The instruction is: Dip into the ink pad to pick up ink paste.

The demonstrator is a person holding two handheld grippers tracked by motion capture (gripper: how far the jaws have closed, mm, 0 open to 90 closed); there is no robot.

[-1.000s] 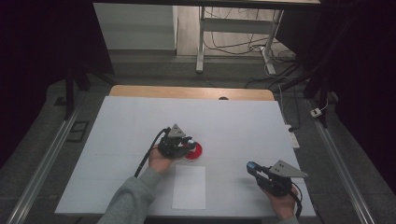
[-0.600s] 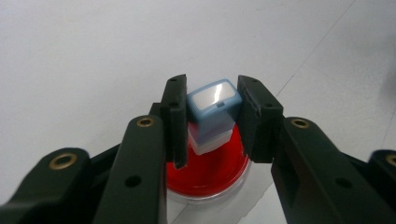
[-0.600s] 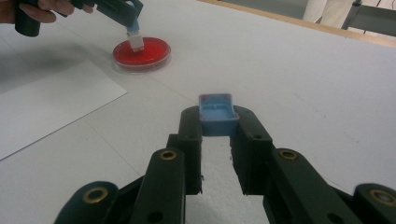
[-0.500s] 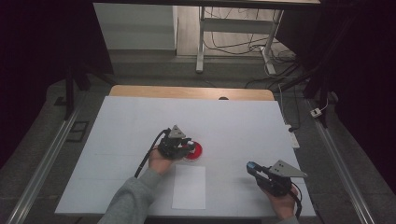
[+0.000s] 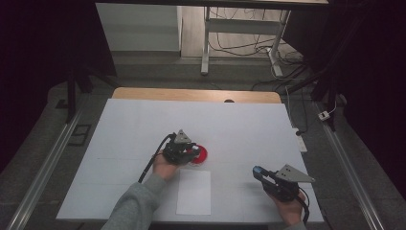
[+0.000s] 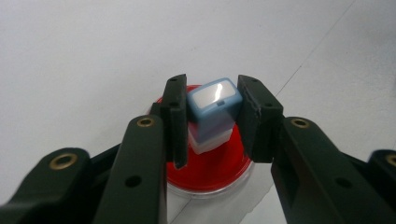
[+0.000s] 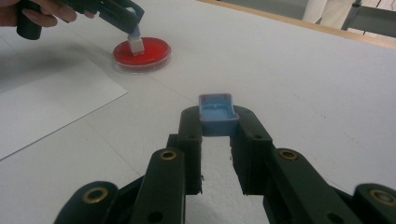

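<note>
The left gripper is pinching a small blue-and-white stamp, one black pad on each flank, and the stamp's white foot sits down on the red ink pad, a shallow round dish on the white table. In the left gripper view the stamp leans a little, its blue head tipped toward one o'clock while its base stays planted near the middle of the red disc. So the long axis runs close to upright, slightly canted, and the jaws hold it across its short width.

What the coming move seems to turn on is where the paper lies from that stamp. In the high view the sheet of white paper lies at about six o'clock from the ink pad, just beside it, a sliver of bare table between them as far as I can tell. The left gripper is right there, much the nearer hand; a lift and a short pull toward the person would likely bring the inked foot over the page.

The right gripper rests well apart, at about four o'clock from the dish. Its jaws are clamped on the blue cap, open side up, held out of the way.
</note>
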